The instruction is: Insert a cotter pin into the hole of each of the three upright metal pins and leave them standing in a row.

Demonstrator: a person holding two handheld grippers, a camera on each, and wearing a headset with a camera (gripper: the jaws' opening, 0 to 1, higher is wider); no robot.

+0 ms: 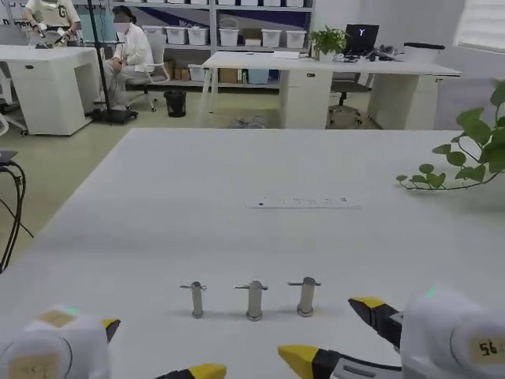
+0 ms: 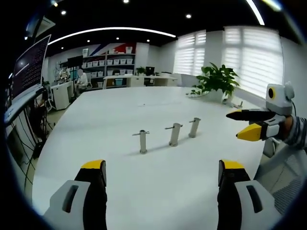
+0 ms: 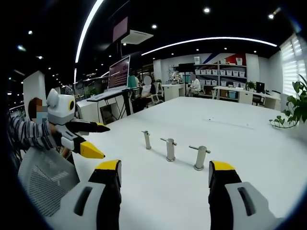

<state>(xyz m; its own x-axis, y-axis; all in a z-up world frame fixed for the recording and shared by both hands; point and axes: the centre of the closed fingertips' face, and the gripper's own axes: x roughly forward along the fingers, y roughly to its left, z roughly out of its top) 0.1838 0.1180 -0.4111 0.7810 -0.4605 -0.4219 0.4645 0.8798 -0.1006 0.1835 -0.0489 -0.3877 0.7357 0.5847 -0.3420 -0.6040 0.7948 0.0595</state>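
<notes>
Three upright metal pins stand in a row on the white table point(image 1: 158, 205): left pin point(image 1: 197, 299) point(image 2: 143, 142) point(image 3: 147, 139), middle pin point(image 1: 253, 299) point(image 2: 174, 134) point(image 3: 170, 149), right pin point(image 1: 306, 296) point(image 2: 194, 127) point(image 3: 200, 157). Each has a thin cotter pin crosswise through its top. My left gripper point(image 1: 160, 347) point(image 2: 163, 165) point(image 3: 91, 139) is open and holds nothing, in front of the row and to its left. My right gripper point(image 1: 329, 328) point(image 3: 165, 166) point(image 2: 249, 123) is open too, with nothing in it, just in front of the right pin.
A flat white strip point(image 1: 304, 202) lies on the table beyond the pins. A potted plant's branches point(image 1: 473, 150) reach in at the right edge. Cables point(image 1: 12, 213) hang off the left side. Desks, shelves and seated people point(image 1: 130, 51) fill the room behind.
</notes>
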